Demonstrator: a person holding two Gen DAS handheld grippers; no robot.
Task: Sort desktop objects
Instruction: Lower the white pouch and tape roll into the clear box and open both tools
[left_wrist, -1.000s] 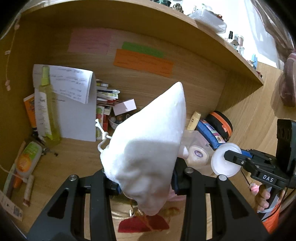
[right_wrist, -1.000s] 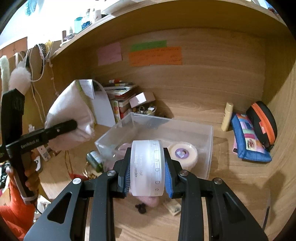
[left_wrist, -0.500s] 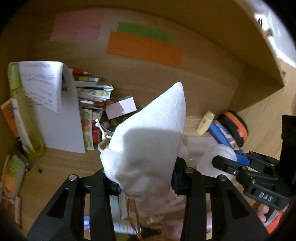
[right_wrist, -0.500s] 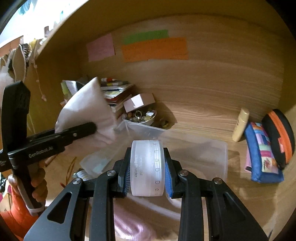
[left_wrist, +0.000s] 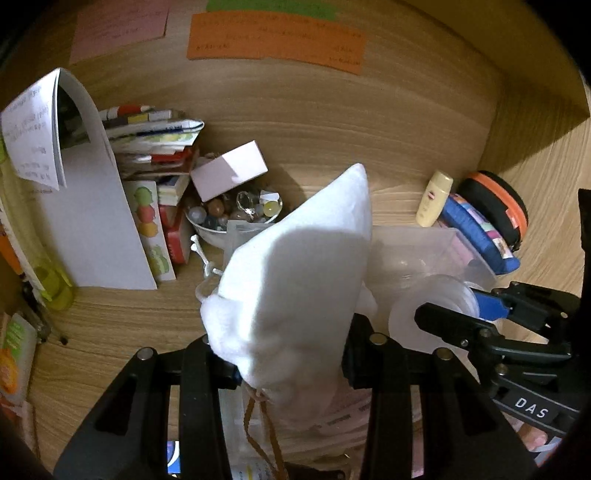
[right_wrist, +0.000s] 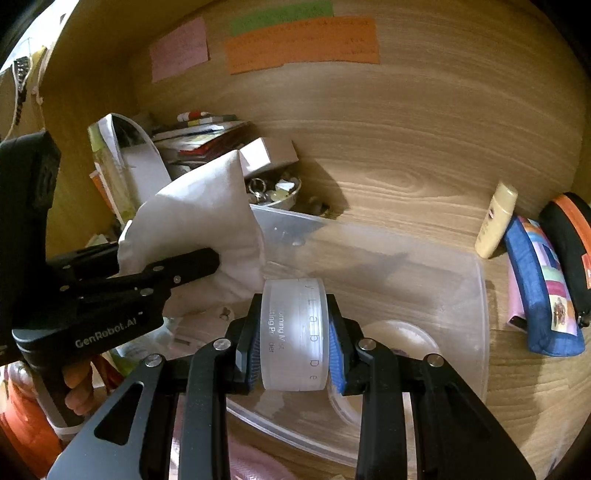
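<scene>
L gripper pinches white pouch; R gripper fingers clamp powder jar.

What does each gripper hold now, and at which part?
The left gripper pinches the white cloth pouch near its drawstring end. The right gripper clamps the round translucent jar across its flat faces.

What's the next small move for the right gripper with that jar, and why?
Probably lower it a little further and open. The right gripper is shut on the frosted jar, held on edge over the clear plastic bin, whose floor below looks mostly free. The left gripper grips the white pouch alongside, so keep clear of it.
</scene>
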